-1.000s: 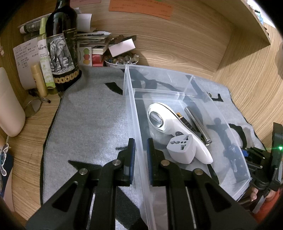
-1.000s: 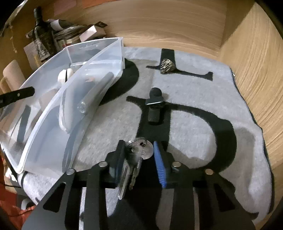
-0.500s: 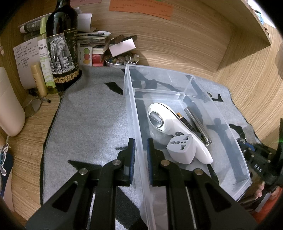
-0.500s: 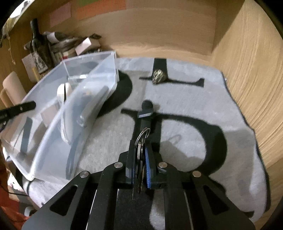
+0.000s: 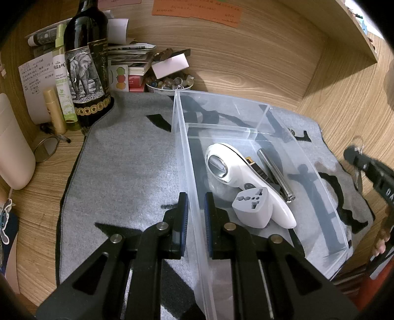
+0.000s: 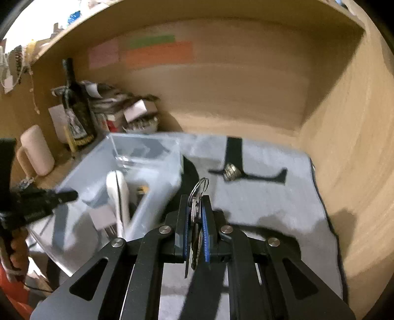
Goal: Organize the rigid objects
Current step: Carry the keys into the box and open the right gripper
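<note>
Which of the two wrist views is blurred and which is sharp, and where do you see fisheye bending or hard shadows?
Right wrist view: smeared across the clear bin and back wall, though the keys in its jaws stay crisp. Left wrist view: sharp throughout; the wine bottle label is readable, the wood edges bow with fisheye curvature, and hard dark shadows fall on the grey mat.

Home desk nook: wine bottle, sticky notes, stacked papers

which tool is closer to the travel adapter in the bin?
Left. The left tool clamps the bin wall right beside the adapter; the right tool holds keys above the mat.
</note>
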Tool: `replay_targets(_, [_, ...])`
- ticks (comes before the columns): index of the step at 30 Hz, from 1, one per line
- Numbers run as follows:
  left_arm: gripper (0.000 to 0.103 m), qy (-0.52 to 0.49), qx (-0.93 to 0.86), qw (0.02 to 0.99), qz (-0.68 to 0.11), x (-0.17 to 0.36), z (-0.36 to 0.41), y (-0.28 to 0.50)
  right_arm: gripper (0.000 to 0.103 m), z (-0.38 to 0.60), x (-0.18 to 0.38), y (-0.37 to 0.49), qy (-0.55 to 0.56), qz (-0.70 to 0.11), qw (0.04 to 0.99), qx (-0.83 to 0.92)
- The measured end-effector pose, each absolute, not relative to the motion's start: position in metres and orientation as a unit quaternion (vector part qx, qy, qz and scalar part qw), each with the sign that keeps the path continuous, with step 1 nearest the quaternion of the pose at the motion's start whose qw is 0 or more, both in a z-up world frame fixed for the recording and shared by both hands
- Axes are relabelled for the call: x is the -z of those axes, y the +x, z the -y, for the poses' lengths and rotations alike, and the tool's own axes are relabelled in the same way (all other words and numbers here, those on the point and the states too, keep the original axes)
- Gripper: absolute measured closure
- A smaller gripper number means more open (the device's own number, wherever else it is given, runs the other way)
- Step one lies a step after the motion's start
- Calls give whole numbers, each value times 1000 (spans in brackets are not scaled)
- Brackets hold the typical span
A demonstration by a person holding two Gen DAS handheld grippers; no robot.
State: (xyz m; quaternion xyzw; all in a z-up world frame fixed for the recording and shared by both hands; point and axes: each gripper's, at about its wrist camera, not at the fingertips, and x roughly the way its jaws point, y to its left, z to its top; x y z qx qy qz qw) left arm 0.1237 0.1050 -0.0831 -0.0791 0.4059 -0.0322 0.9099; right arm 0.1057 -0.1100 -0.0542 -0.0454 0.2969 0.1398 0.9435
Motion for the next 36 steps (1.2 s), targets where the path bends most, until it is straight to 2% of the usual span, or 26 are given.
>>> replay_targets(11, [91, -79, 32, 910, -406, 83, -105, 123, 95, 68, 39, 125, -66, -270, 941, -194])
replay_targets(25, [91, -80, 32, 910, -405, 84, -106, 123, 95, 23, 71, 153, -123, -336, 902, -241])
replay_targets(36, [91, -81, 33, 910, -406, 84, -106, 122, 95, 17, 79, 159, -141, -357, 889, -249])
